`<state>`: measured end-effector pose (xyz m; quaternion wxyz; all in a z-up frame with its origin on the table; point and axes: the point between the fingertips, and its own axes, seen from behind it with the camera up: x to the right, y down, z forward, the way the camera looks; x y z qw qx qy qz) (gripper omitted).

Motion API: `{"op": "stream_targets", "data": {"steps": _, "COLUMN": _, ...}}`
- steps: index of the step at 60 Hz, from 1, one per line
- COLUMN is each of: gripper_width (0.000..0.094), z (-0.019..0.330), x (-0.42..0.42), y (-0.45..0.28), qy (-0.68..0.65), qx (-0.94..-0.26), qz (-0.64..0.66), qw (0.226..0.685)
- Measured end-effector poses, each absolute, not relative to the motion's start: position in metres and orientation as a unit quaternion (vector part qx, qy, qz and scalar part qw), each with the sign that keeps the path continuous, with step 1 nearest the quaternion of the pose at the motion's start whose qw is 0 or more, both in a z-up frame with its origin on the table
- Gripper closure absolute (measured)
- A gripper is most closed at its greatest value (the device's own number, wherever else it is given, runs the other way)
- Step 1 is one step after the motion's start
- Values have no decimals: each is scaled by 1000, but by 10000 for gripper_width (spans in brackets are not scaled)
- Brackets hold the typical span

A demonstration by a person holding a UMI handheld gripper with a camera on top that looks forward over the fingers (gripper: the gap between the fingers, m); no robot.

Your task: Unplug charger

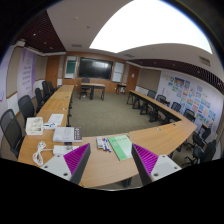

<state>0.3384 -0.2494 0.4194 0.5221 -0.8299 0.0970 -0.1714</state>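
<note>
Open, bare tabletop (100, 165) between fingers | green folder (120, 147) just ahead, right | white box (66, 133) and coiled white cable (40, 152) ahead, left | clear carpeted floor (105, 115) beyond | chairs (12, 128) lining both sides

No legible text anywhere

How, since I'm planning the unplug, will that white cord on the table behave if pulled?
The white cord lies in loose loops, so probably floppy and light; it may drag across the table rather than lift cleanly. The hand-held gripper is open, holding nothing.
</note>
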Motion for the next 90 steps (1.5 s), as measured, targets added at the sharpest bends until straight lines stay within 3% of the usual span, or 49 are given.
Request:
{"op": "stream_targets", "data": {"steps": 10, "gripper_width": 85, "z": 384, "x": 348, "y": -263, "qy": 102, "qx": -848, "qz": -162, "qw": 494}}
{"op": "stream_targets", "data": {"steps": 33, "gripper_width": 80, "z": 196, "x": 292, "y": -219, "qy": 67, "qx": -903, "qz": -105, "qw": 412}}
{"op": "stream_targets", "data": {"steps": 49, "gripper_width": 76, "z": 96, "x": 193, "y": -76, "qy": 8, "qx": -897, "qz": -25, "qw": 441}}
{"op": "stream_targets", "data": {"steps": 64, "gripper_width": 109, "z": 51, "x": 187, "y": 63, "qy": 4, "qx": -884, "qz": -43, "qw": 466}}
{"op": "stream_targets", "data": {"steps": 74, "gripper_width": 243, "z": 26, "x": 194, "y": 110, "qy": 18, "qx": -884, "qz": -44, "qw": 465}}
{"op": "stream_targets", "data": {"steps": 81, "gripper_width": 539, "z": 25, "x": 200, "y": 120, "qy": 24, "qx": -881, "qz": -57, "qw": 470}}
{"op": "stream_targets", "data": {"steps": 90, "gripper_width": 631, "z": 24, "x": 198, "y": 119, "qy": 38, "qx": -883, "qz": -37, "qw": 466}}
